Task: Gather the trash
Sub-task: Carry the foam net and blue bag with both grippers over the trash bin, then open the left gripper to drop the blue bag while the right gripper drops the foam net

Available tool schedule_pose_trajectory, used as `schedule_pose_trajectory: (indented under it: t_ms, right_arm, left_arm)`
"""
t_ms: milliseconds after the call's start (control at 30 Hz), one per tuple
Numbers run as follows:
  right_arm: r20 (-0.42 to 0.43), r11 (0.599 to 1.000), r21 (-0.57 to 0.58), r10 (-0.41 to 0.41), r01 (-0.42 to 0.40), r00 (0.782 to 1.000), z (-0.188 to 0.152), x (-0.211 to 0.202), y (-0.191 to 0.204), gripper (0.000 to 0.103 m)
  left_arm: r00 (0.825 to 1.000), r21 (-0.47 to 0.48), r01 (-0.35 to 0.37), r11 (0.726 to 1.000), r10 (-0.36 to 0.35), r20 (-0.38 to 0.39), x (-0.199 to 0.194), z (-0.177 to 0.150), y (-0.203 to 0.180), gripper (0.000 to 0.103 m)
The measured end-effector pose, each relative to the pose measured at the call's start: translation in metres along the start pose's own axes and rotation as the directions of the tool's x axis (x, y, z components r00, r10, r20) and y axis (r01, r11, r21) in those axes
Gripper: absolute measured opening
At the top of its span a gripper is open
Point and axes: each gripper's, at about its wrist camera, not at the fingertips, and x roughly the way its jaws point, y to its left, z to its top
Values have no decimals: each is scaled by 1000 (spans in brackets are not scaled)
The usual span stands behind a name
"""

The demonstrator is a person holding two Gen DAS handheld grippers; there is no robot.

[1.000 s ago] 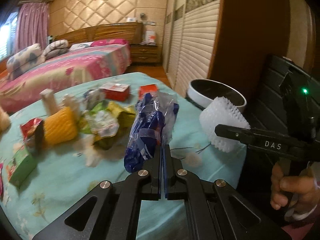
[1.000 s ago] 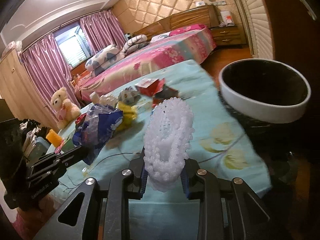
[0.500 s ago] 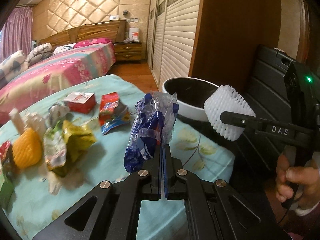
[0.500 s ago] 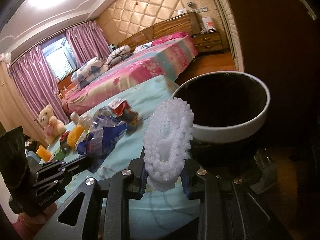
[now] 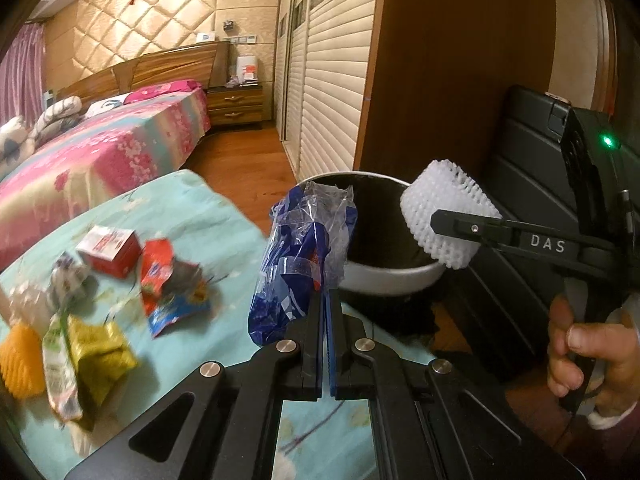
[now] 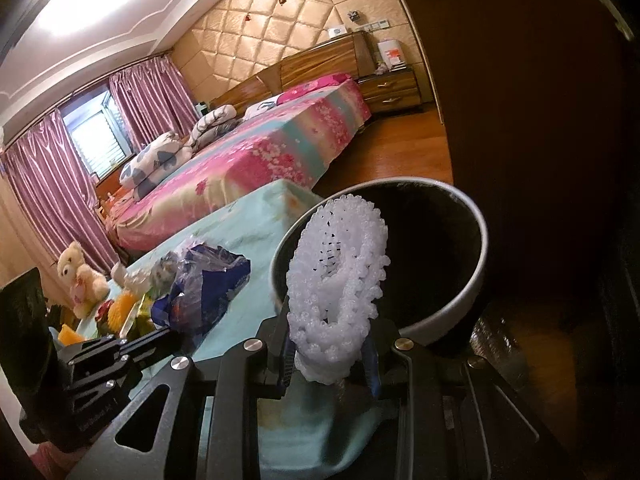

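Note:
My left gripper (image 5: 328,304) is shut on a blue and clear plastic bag (image 5: 298,256), held up just left of the trash bin's white rim (image 5: 384,276). My right gripper (image 6: 328,350) is shut on a white foam fruit net (image 6: 340,292), which stands in front of the bin's rim (image 6: 476,276). In the left wrist view the net (image 5: 444,212) hangs over the bin's right edge, held by the right gripper (image 5: 444,220). The bag (image 6: 204,280) and left gripper (image 6: 168,338) show at left in the right wrist view.
Several wrappers lie on the turquoise tablecloth (image 5: 192,216): a red box (image 5: 110,250), a red-blue packet (image 5: 172,288), a green-yellow packet (image 5: 92,356), an orange net (image 5: 18,360). A black case (image 5: 532,176) and wooden wardrobe (image 5: 452,60) stand behind the bin. A bed (image 5: 100,148) lies beyond.
Both grippers have moved right toward the bin with their loads. The bin looms larger and the net now overlaps its rim; the wrappers on the table have slid left in view.

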Motion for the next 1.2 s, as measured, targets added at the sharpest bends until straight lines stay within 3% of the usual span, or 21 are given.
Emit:
schedule_pose_trajectory:
  t_ms: [600,1067,1167,1200]
  right_arm:
    - [-69,1000,13,-27,28,997,26,36,-29,30]
    - [-103,999,32,-39,43,994,39,46,-41,32]
    - [-112,998,42,-38,42,993,40,48,-41,38]
    - [-116,998,45,-40,45,992,40,49,-41,42]
  left_arm:
    - [998,22,32,999,-31,-49,64,44,-9,0]
    - [995,6,60,998,-60,-76,89,60,-8,0]
    - [995,-1,67,998,-67,-74,90,61,-6,6]
    - [995,-6,66,998,-67,-74,89,61,-5,15]
